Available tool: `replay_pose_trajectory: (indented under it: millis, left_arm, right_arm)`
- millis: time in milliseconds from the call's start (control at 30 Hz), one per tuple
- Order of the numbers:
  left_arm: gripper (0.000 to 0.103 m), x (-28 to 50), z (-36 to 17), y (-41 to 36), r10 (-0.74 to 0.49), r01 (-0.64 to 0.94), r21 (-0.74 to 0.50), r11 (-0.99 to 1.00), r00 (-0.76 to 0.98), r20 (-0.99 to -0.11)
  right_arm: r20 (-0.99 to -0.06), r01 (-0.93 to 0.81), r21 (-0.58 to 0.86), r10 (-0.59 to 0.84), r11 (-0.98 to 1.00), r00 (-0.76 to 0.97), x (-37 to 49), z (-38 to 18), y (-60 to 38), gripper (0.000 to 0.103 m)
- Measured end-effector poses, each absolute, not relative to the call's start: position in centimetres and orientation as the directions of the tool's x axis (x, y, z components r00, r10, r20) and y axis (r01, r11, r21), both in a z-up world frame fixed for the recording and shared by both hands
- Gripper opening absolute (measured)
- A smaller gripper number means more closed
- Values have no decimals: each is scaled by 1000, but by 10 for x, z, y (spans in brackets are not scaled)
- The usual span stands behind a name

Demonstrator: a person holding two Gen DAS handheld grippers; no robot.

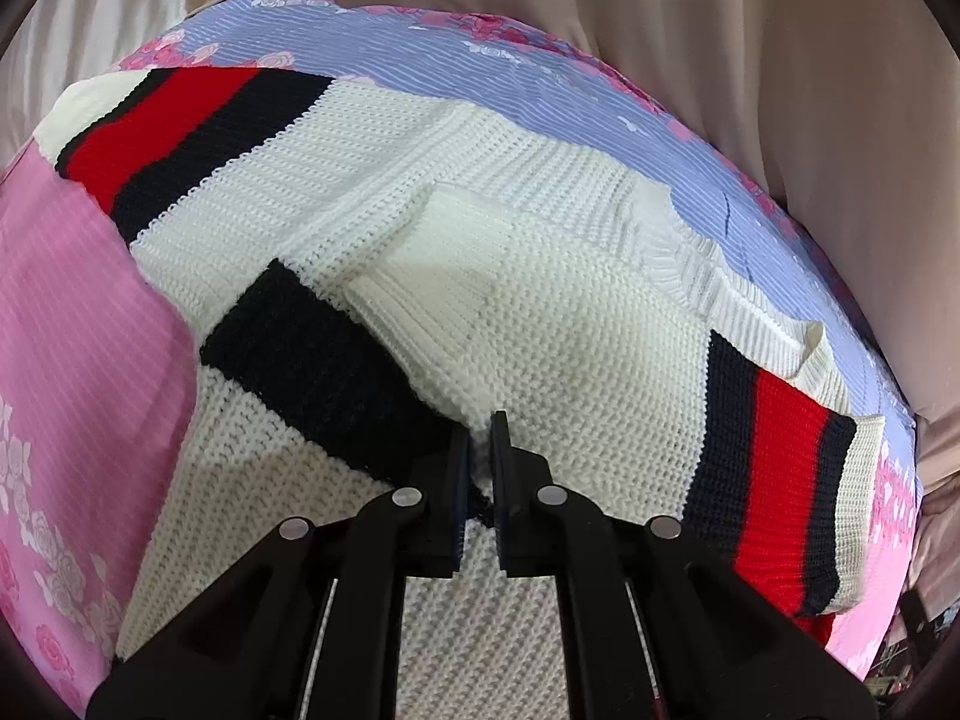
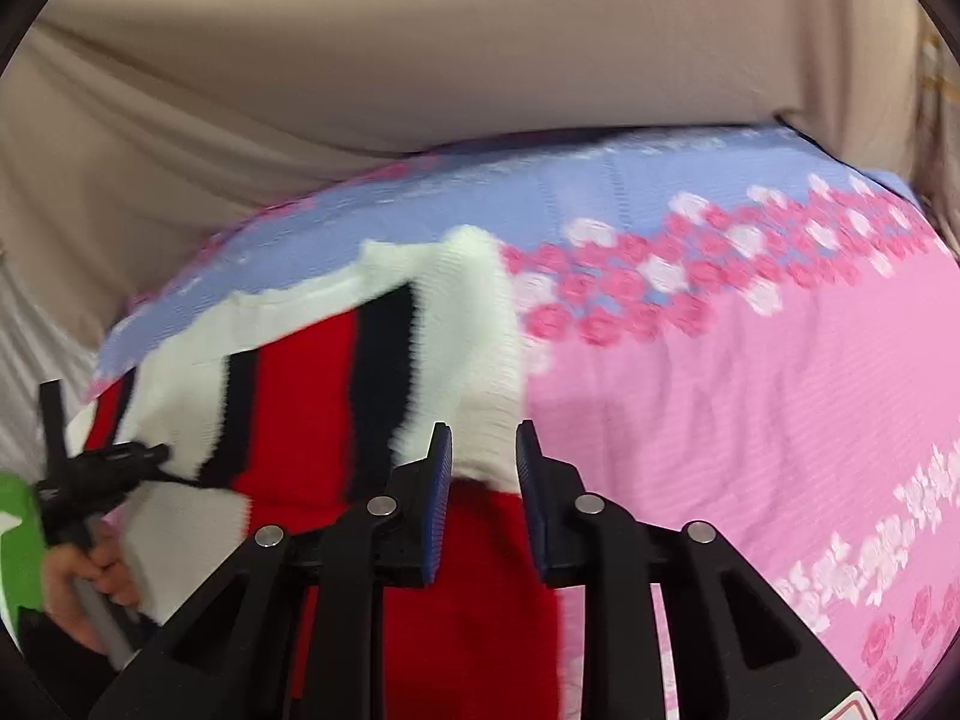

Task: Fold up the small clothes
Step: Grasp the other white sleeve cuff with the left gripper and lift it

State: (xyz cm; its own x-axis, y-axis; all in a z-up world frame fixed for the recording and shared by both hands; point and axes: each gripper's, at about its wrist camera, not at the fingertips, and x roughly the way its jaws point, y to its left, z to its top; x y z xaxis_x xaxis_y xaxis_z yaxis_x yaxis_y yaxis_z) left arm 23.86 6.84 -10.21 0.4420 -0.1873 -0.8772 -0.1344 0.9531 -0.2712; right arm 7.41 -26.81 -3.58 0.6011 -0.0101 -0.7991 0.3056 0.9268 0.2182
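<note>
A small white knit sweater (image 1: 540,312) with black and red stripes lies on the bedsheet (image 1: 78,324). One striped sleeve lies at the far left, another striped end at the right. My left gripper (image 1: 479,438) is shut on a fold of the sweater at its near middle, beside a black band. In the right wrist view the sweater's striped end (image 2: 324,384) lies left of centre. My right gripper (image 2: 483,450) is open, its jaws apart over the white cuff edge, with nothing held. The left gripper (image 2: 144,456) shows at the far left there.
The bedsheet is pink with roses in front (image 2: 750,420) and pale blue behind (image 1: 540,78). Beige cloth (image 2: 420,60) hangs behind the bed. A hand (image 2: 90,576) holds the left gripper's handle at the lower left.
</note>
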Motion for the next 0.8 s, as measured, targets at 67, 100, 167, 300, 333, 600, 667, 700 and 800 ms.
replay_pose_trajectory:
  millis: [67,100,167,300,333,600,667,700,800]
  left_arm:
    - [7,236,-102,69,-189,-143,-277,950,441,-877]
    - [7,235,-102,70,-193,-145,-281,949,439,-878]
    - [8,236,-100,75,-219,-144,-307,941,434,-874]
    - [11,234,-77,123,-240,-179,-374,910,508,-827]
    - [15,236,-72,145,-224,-209,-382,900,530,-818]
    - [57,300,-95,373,-26,-617,-370,695,493,-870]
    - [57,309,-111,410,-24,-678,-379,630,471,-882]
    - [57,313,-110,424,-9,-681,-406,610,506,-862]
    - [32,330,-113,439,-38,-680,-425,597,505,-862]
  right_arm:
    - [-812,254,175,-7,951,583,99,-50,-256,17]
    - [-836,254,155,-11,955,548,108,-65,-254,14]
    - [-898,305,122,-26,945,440,118,-114,-263,7]
    - [-878,324,158,-18,933,478,110,-111,-272,0]
    - [-885,324,129,-38,937,463,112,-109,-268,0]
    - [-863,324,84,-94,942,497,103,-77,-229,26]
    - [-866,315,82,-89,946,493,96,-73,-216,33]
    - [-871,305,73,-88,950,483,94,-73,-207,34]
    - [-879,282,59,-85,958,470,84,-74,-189,36]
